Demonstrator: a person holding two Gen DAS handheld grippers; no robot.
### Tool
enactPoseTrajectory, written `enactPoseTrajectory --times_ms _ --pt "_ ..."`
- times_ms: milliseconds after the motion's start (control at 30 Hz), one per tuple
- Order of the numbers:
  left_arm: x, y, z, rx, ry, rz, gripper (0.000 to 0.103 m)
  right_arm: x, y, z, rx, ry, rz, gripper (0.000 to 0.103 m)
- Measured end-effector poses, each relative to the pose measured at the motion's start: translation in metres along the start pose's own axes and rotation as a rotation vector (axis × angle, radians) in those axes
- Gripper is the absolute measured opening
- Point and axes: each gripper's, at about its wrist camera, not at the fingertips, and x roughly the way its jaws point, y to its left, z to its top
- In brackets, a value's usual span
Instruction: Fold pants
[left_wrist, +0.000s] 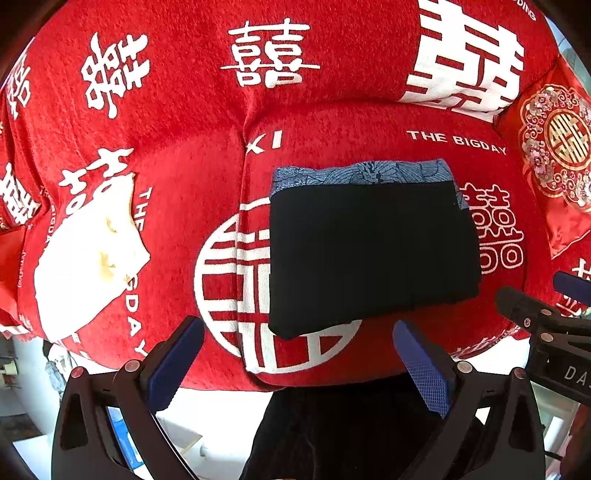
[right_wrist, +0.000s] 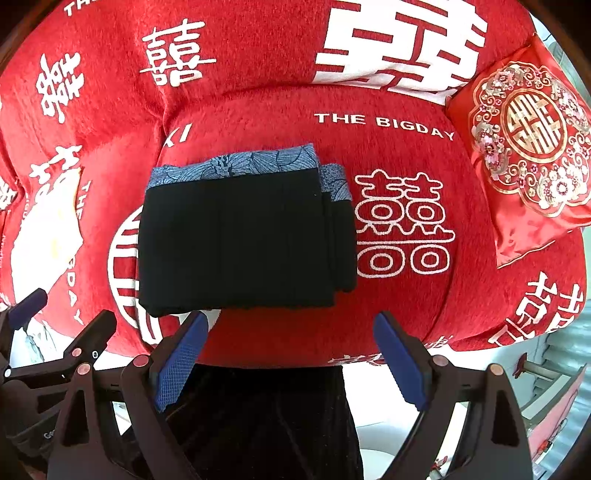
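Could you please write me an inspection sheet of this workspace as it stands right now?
Surface: red sofa cover printed with white characters and "THE BIGDAY".
Job's things: black pants folded into a compact rectangle, blue patterned waistband at the far edge, lying flat on the seat cushion.
Clutter: white cloth item on the left cushion; red embroidered pillow at the right end.
Grippers: left gripper open, holding nothing, near the front edge of the seat; right gripper open, holding nothing, just short of the pants.
Cables: nothing seen.
Surroundings: dark fabric below the seat edge, identity unclear; pale floor beyond.
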Motion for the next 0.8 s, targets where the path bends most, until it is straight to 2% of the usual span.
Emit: enactPoseTrajectory --times_ms 800 --pt "0.0047 -0.0001 0.0005 0.007 0.018 0.0 0.103 0.0006 0.0012 0.0034 -0.01 0.001 -0.003 0.093"
